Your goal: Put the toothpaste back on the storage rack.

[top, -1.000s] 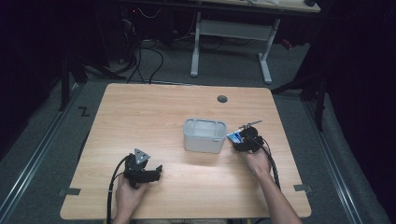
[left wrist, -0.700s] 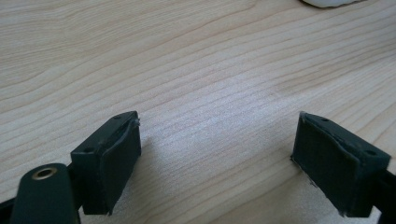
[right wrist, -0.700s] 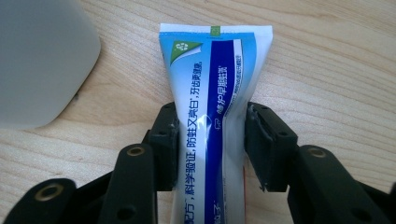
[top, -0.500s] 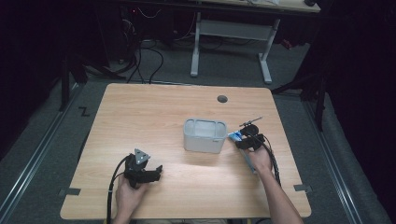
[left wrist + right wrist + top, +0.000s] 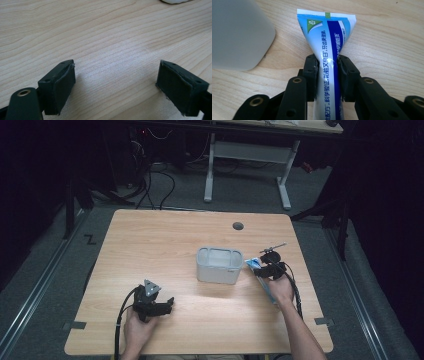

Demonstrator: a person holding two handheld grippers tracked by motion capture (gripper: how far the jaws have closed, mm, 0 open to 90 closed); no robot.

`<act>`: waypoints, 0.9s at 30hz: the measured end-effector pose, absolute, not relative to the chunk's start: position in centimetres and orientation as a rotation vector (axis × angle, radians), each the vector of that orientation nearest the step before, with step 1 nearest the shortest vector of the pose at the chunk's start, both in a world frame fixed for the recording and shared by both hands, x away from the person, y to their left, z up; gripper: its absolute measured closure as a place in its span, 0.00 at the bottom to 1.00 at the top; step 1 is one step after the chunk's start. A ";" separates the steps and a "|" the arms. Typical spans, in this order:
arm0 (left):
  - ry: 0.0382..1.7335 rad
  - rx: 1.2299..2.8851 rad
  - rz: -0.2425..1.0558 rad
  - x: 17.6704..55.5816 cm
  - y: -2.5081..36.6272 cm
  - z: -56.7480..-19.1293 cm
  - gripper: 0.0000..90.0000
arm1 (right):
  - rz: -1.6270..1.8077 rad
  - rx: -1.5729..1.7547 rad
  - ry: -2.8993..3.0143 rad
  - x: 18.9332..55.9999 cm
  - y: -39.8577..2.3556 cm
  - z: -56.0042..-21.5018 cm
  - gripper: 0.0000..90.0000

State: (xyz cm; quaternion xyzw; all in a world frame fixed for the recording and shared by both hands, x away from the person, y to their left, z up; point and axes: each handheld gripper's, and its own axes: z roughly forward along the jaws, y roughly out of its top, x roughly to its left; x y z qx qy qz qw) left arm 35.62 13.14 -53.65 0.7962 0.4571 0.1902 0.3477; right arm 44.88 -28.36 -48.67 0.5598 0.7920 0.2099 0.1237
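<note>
A blue and white toothpaste tube [image 5: 328, 50] is clamped between the jaws of my right gripper [image 5: 327, 72], its flat crimped end pointing away from me. In the high view the tube [image 5: 253, 265] lies just right of a grey plastic bin [image 5: 218, 265] at mid-table, and the right gripper [image 5: 266, 269] is shut on it. The bin's rounded corner [image 5: 237, 37] sits close to the tube's left. My left gripper [image 5: 161, 306] rests near the front left of the table. Its jaws stand wide apart over bare wood [image 5: 116, 72], holding nothing.
The wooden table [image 5: 160, 245] has a dark cable hole [image 5: 238, 226] at the back right. A thin dark rod [image 5: 274, 247] sticks out above the right gripper. Cables trail from both grippers toward the front edge. A white desk frame [image 5: 250, 155] stands on the floor behind.
The right gripper with the toothpaste tube has shifted slightly, staying just right of the bin. The left gripper has not moved.
</note>
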 end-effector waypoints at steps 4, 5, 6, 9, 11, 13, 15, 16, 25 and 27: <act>1.185 2.065 0.494 35.6 13.1 -53.7 0.17 | 0.692 1.642 2.299 44.5 -28.9 -47.9 0.79; 1.186 2.065 0.494 35.6 13.1 -53.7 0.17 | 0.722 1.649 2.292 44.3 -29.2 -47.5 0.79; 1.186 2.065 0.495 35.6 13.1 -53.7 0.17 | 0.745 1.650 2.289 44.2 -29.3 -47.3 0.80; 1.187 2.064 0.495 35.6 13.1 -53.7 0.17 | 0.792 1.651 2.282 43.9 -29.8 -46.6 0.80; 1.187 2.064 0.495 35.6 13.1 -53.7 0.17 | 0.808 1.637 2.282 43.7 -30.0 -46.3 0.80; 1.187 2.063 0.494 35.6 13.1 -53.7 0.17 | 0.825 1.625 2.282 43.5 -30.2 -46.0 0.81; 1.188 2.063 0.495 35.6 13.1 -53.7 0.17 | 0.834 1.618 2.283 43.4 -30.3 -45.8 0.81; 1.188 2.063 0.495 35.6 13.1 -53.7 0.17 | 0.844 1.616 2.281 43.3 -30.3 -45.7 0.81; 1.188 2.062 0.494 35.6 13.1 -53.7 0.17 | 0.989 1.573 2.283 42.3 -30.5 -44.5 0.82; 1.188 2.062 0.494 35.6 13.1 -53.7 0.17 | 1.005 1.565 2.278 42.1 -30.6 -44.2 0.82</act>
